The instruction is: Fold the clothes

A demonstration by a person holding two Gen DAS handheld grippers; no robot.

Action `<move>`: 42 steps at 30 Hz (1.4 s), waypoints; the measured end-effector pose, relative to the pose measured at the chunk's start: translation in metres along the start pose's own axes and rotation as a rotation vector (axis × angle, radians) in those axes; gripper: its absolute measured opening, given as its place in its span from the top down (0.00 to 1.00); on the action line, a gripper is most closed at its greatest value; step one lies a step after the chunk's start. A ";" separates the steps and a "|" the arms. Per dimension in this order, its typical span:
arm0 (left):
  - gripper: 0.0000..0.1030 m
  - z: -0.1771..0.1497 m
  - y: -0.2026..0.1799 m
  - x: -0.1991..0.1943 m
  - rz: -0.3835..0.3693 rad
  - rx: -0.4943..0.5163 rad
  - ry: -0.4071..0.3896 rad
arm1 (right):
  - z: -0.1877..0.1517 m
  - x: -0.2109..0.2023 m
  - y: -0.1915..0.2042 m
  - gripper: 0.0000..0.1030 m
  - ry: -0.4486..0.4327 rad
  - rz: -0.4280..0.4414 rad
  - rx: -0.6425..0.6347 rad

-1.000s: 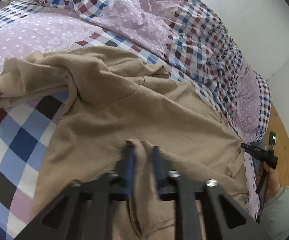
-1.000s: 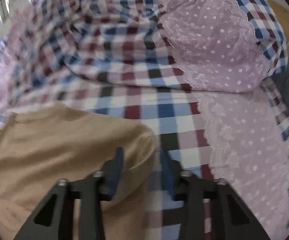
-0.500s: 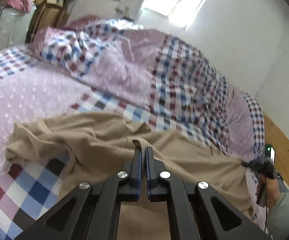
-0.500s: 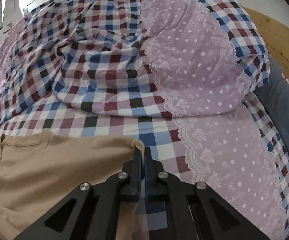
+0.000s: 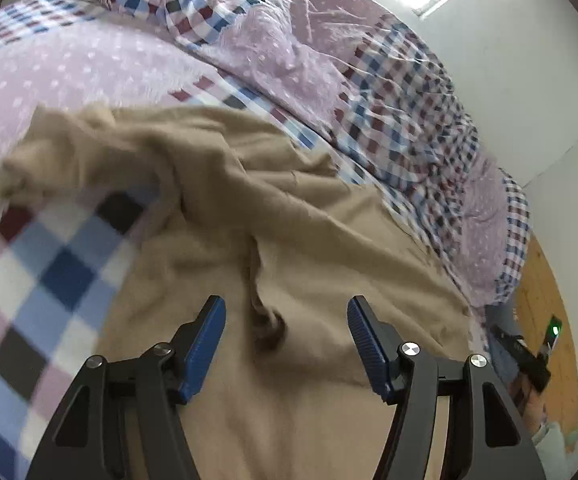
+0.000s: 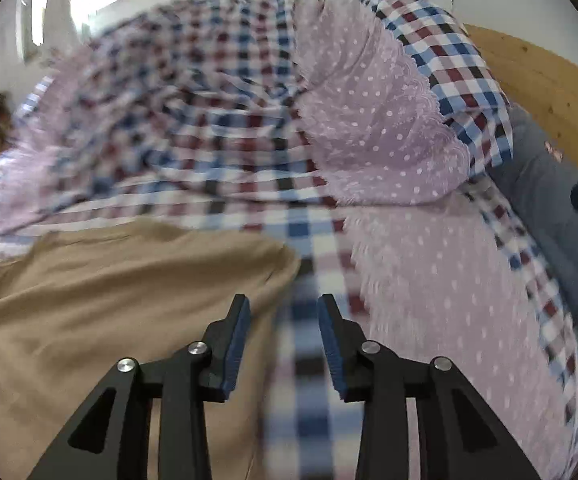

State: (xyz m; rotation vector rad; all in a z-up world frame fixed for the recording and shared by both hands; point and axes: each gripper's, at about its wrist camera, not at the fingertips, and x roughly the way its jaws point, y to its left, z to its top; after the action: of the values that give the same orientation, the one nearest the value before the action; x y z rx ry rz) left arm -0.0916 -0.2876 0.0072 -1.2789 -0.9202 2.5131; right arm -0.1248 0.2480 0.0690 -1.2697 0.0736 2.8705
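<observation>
Tan garment (image 5: 289,216) lies on the bed's checked and dotted cover (image 5: 69,264), spread loosely rather than squared. One rumpled part (a sleeve, probably) (image 5: 69,160) trails off toward the far left in the left wrist view. A small twisted tuft of cloth (image 5: 267,320) stands up in the middle of the garment.

Left gripper (image 5: 285,332): fingers wide apart, nothing between them; the tuft sits in the gap, touching neither pad. Right gripper (image 6: 283,332): fingers apart, empty, poised over the garment's right edge (image 6: 273,276), where tan cloth meets the cover (image 6: 449,280). Left pad is over cloth, right pad over bedding.

Progress, as a judgement: no neat folded stack is visible. The body of the garment looks roughly laid out, with creases and that loose sleeve unresolved, so folding seems incomplete. Whether a layer is already doubled over near the camera I cannot tell; the lower cloth is hidden behind the gripper frames. Both views are motion-blurred.
</observation>
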 end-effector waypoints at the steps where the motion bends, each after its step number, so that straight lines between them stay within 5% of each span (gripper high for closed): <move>1: 0.36 -0.001 -0.004 0.002 0.007 0.008 0.016 | -0.011 -0.016 0.002 0.60 -0.005 0.029 0.002; 4: 0.46 -0.006 -0.015 0.009 0.068 0.037 0.036 | -0.052 -0.064 0.007 0.58 -0.012 0.086 -0.012; 6: 0.70 -0.007 -0.013 0.013 0.084 0.026 0.039 | -0.078 -0.093 0.008 0.56 -0.018 0.112 -0.012; 7: 0.90 -0.006 -0.010 0.013 0.070 -0.001 0.045 | -0.088 -0.103 0.008 0.56 -0.017 0.116 -0.003; 13: 0.91 0.000 0.004 -0.009 0.025 -0.109 0.020 | -0.141 -0.138 0.012 0.55 0.011 0.194 0.063; 19: 0.80 -0.003 0.033 -0.020 0.099 -0.250 0.044 | -0.177 -0.109 0.025 0.55 0.082 0.235 0.071; 21: 0.58 -0.004 0.032 -0.041 0.136 -0.231 -0.040 | -0.185 -0.104 0.032 0.55 0.084 0.246 0.066; 23: 0.24 -0.007 0.029 -0.063 0.163 -0.198 -0.133 | -0.191 -0.100 0.043 0.55 0.081 0.245 0.036; 24: 0.21 -0.010 0.028 -0.074 0.161 -0.187 -0.177 | -0.192 -0.098 0.048 0.55 0.078 0.244 0.021; 26: 0.20 -0.016 0.027 -0.095 0.157 -0.165 -0.264 | -0.192 -0.094 0.060 0.54 0.066 0.244 -0.009; 30: 0.20 -0.028 0.023 -0.109 0.161 -0.109 -0.306 | -0.187 -0.093 0.083 0.53 0.016 0.259 -0.074; 34: 0.20 -0.023 0.010 -0.111 0.232 0.001 -0.309 | -0.182 -0.100 0.099 0.51 -0.057 0.280 -0.142; 42: 0.20 0.023 -0.010 -0.102 0.265 0.118 -0.291 | -0.184 -0.099 0.118 0.49 -0.055 0.356 -0.186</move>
State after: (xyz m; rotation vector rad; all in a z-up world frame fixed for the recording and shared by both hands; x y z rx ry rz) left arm -0.0480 -0.3323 0.0912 -1.0799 -0.6767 2.9690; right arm 0.0754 0.1239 0.0232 -1.3257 0.0355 3.2814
